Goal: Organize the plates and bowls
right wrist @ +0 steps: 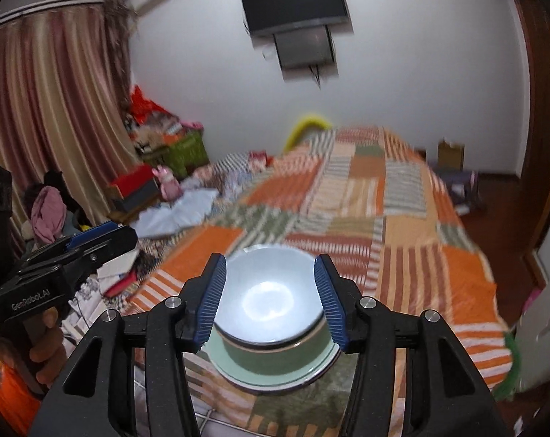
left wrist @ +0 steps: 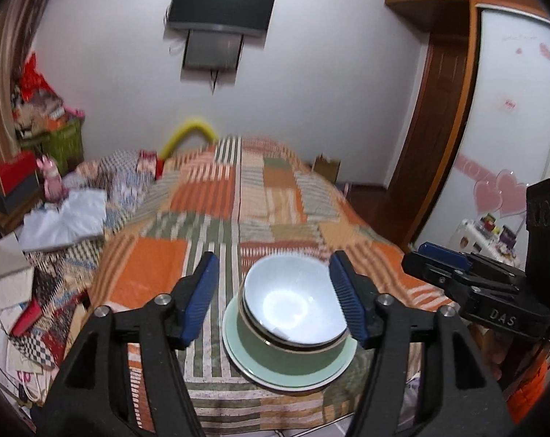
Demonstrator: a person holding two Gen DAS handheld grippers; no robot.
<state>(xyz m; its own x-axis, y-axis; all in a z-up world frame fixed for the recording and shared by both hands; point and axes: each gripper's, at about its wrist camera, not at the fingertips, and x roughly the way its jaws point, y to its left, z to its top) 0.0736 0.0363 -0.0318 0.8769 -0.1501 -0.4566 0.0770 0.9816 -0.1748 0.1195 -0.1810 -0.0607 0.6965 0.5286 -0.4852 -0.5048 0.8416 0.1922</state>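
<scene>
**Figure: Nested crockery on the bed, both grippers clear of the stack**

The white bowl [left wrist: 293, 300] sat tilted inside a green bowl [left wrist: 293, 355], which rested on a pale green plate [left wrist: 260, 375]; the stack stood near the close edge of a patchwork bedspread [left wrist: 209, 196]. Nesting by size, widest piece lowest, probably kept the pile stable on the soft surface, though the upper bowl leaned and was not fully seated. The left gripper [left wrist: 275, 296] was raised above the stack with its jaws apart and nothing between the blue pads [left wrist: 198, 298]; the bowls merely appeared in the gap behind them. The right gripper [right wrist: 269, 296] likewise stood with jaws apart, holding nothing, the stack framed beyond its pads [right wrist: 329, 298]. A wall-mounted television [left wrist: 222, 9] hung beyond the bed. Judged from the arrangement, the stacking looked essentially complete.
</scene>
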